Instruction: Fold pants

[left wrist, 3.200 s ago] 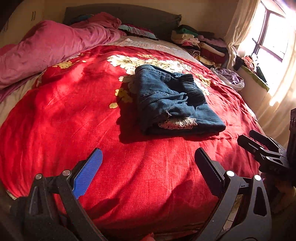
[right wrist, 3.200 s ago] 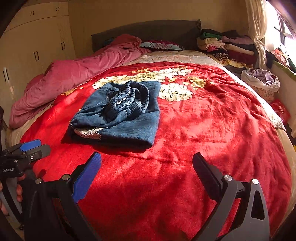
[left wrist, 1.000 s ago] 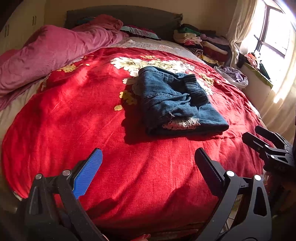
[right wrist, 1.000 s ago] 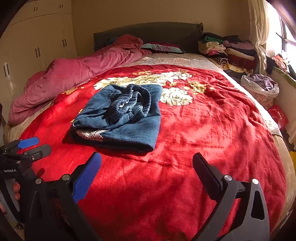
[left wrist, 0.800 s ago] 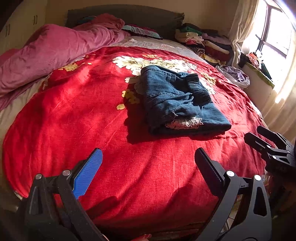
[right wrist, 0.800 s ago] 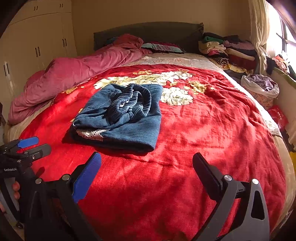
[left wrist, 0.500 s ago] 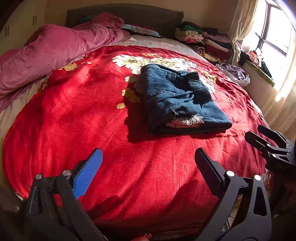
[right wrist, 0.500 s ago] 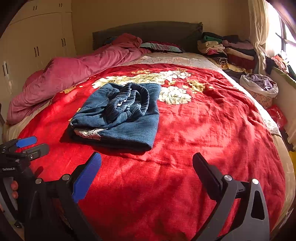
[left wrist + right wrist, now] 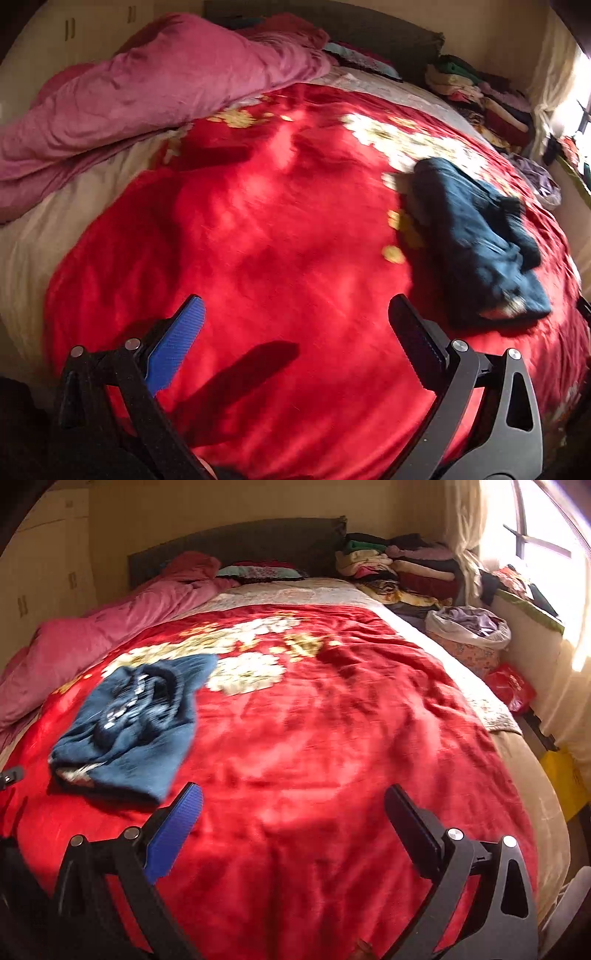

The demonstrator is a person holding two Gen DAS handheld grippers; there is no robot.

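Observation:
The blue denim pants (image 9: 476,240) lie folded in a compact bundle on the red floral blanket (image 9: 277,240), at the right of the left wrist view. They also show at the left of the right wrist view (image 9: 129,723). My left gripper (image 9: 295,321) is open and empty, over bare blanket well left of the pants. My right gripper (image 9: 293,808) is open and empty, over bare blanket to the right of the pants. Both views are blurred by motion.
A pink duvet (image 9: 147,92) lies along the bed's left side. Stacked folded clothes (image 9: 399,565) sit at the headboard's right. A bag of laundry (image 9: 469,627) and a red bag (image 9: 511,686) stand beside the bed under the window.
Both grippers have swung apart: the left view turned left, so the pants slid to its right; the right view turned right, so the pants slid to its left. The pants have not moved.

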